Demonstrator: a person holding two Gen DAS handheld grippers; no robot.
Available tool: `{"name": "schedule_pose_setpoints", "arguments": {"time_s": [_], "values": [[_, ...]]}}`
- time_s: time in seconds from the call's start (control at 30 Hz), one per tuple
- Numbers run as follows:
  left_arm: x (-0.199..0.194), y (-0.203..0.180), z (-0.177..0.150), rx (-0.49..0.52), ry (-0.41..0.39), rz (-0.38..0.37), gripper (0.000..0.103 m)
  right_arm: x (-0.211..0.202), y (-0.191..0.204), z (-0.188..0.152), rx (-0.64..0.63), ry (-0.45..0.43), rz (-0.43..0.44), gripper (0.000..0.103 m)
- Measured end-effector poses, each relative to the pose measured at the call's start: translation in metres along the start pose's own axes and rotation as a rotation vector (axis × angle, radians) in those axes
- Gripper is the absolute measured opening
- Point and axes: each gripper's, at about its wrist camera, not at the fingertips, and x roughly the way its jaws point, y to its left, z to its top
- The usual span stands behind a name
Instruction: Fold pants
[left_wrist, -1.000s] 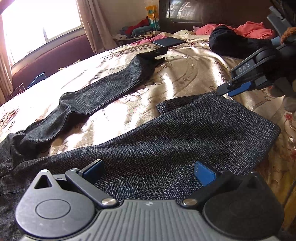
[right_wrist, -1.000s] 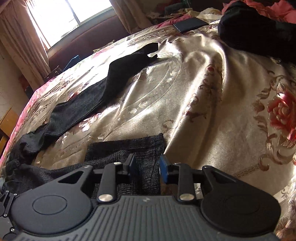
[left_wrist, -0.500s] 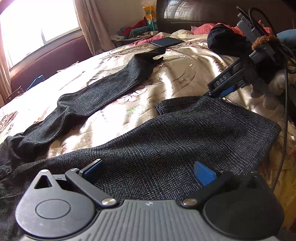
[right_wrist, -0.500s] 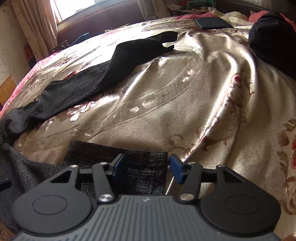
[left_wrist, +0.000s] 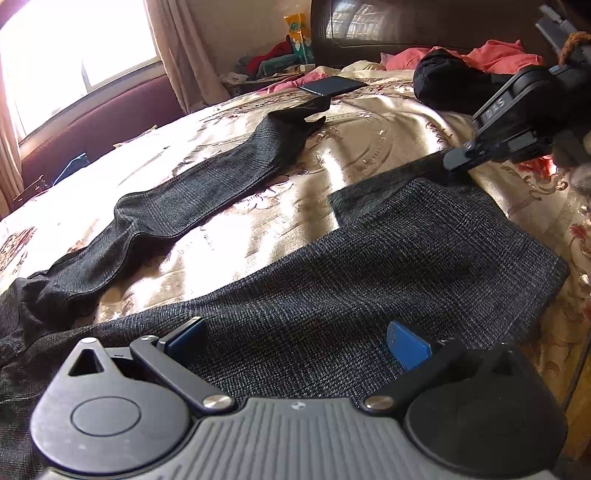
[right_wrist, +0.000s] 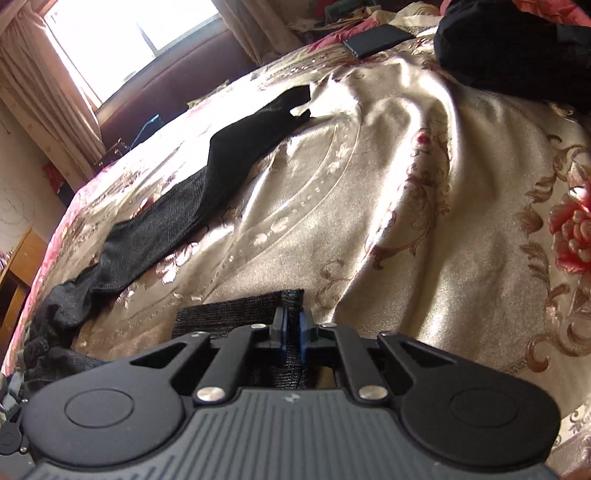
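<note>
We have the right tongs (right_wrist: 291, 326) just closed on the hem corner of the soft, limp pants (left_wrist: 388, 266) on the bed (right_wrist: 424, 221), left tongs (left_wrist: 295, 341) open above the same leg.

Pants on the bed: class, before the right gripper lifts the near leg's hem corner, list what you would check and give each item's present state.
1. Right gripper shut on the pants hem corner: ok, its jaws have just been closing and fabric sits between the pads.
2. Left gripper gripping: not ok, jaws open above the fabric.
3. Far leg lying flat: not ok, twisted and bunched.
4. Bedspread between the legs bare: ok.
5. Phone and black bundle apart from the pants: ok.
6. Waistband position: cannot tell.
</note>
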Motion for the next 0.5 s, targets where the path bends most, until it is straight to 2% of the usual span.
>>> {"name": "schedule_pose_setpoints", "arguments": {"time_s": [0.1, 0.2, 0.33, 0.4, 0.5], "values": [[0.000, -0.005, 0.009, -0.010, -0.024, -0.022, 0.103, -0.045, -0.024, 0.009, 0.082, -0.116, -0.053, 0.006], [0.002, -0.017, 0.017, -0.003, -0.049, -0.044, 0.103, -0.080, -0.050, 0.012, 0.118, -0.177, -0.197, 0.006], [0.007, -0.034, 0.022, 0.023, -0.039, -0.052, 0.103, -0.088, -0.079, 0.002, 0.153, -0.142, -0.383, 0.006], [0.008, -0.037, 0.021, 0.030, -0.025, -0.057, 0.103, -0.085, -0.086, -0.008, 0.170, -0.120, -0.414, 0.006], [0.008, -0.038, 0.018, 0.058, 0.010, 0.003, 0.103, -0.078, -0.086, -0.023, 0.185, -0.093, -0.481, 0.008]]}}
